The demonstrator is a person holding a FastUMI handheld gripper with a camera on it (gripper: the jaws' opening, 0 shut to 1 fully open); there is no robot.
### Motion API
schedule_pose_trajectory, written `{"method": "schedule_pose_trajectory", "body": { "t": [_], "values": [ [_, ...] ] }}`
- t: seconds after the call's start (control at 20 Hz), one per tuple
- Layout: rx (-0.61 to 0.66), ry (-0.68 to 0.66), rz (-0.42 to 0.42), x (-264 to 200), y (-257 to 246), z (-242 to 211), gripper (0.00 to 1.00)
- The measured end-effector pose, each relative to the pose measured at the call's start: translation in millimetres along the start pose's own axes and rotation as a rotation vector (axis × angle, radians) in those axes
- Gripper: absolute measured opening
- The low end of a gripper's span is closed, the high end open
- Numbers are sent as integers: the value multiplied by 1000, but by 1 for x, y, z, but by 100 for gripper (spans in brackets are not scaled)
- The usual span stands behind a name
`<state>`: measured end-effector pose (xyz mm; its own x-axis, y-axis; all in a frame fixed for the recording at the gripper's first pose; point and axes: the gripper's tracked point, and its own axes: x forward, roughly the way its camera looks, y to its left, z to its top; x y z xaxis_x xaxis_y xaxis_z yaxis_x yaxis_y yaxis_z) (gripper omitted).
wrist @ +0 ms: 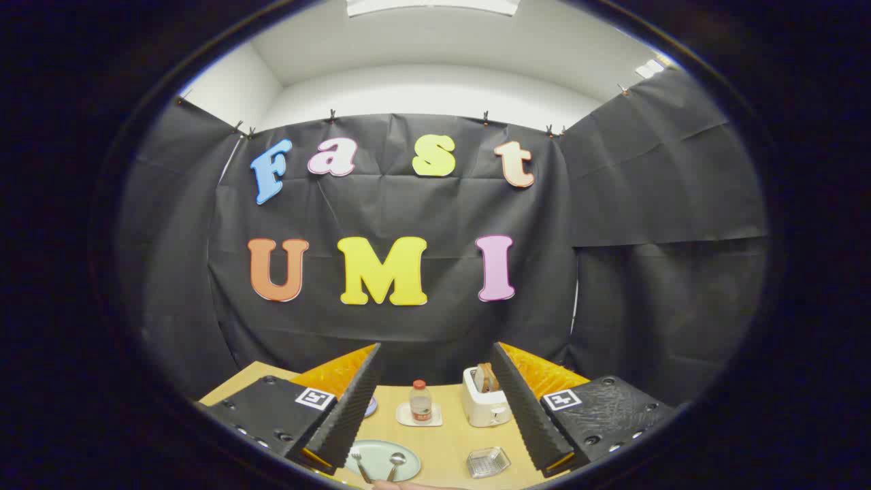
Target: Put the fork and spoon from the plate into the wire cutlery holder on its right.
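The bench [442, 446] is seen low between the jaws, which are spread wide and hold nothing; the gripper [435, 408] is held high and well back from everything on it. Taken from the gap between the jaws, the toaster [484, 401] stands at about 2 o'clock, at the far side of the bench, with something brown in its slot. At 12 o'clock a small bottle [420, 401] with a red cap is seen upright on a pale coaster [419, 416].

The plate [381, 459] lies at about 7 o'clock, close beside the left jaw. On it the fork [360, 466] and the spoon [395, 465] rest side by side, near each other, handles toward the camera. The wire cutlery holder [488, 462] sits at about 5 o'clock, to the right of the plate and apart from it, just beside the right jaw.

Nothing of the task is judged to be done yet. Several risks can be expected from here. Both utensils could be caught at once, since they lie so near each other, and one could be dropped on the way. A thin flat handle on a smooth plate may slip from the grasp or be skidded along, and the plate itself could be pushed. The holder looks light and low, so it might be shoved or tipped by a careless lowering. Whether its openings are wide cannot be told.
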<state>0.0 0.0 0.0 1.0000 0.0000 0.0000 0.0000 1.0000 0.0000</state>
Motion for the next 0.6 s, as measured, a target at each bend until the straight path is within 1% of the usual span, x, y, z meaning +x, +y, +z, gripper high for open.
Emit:
{"method": "schedule_pose_trajectory", "body": {
  "t": [0.25,0.4,0.6],
  "values": [
    [-22,40,14,0,-2,-12,95],
    [-9,48,23,0,-5,-17,95],
    [-13,90,28,11,-11,-42,95]
  ]
}}
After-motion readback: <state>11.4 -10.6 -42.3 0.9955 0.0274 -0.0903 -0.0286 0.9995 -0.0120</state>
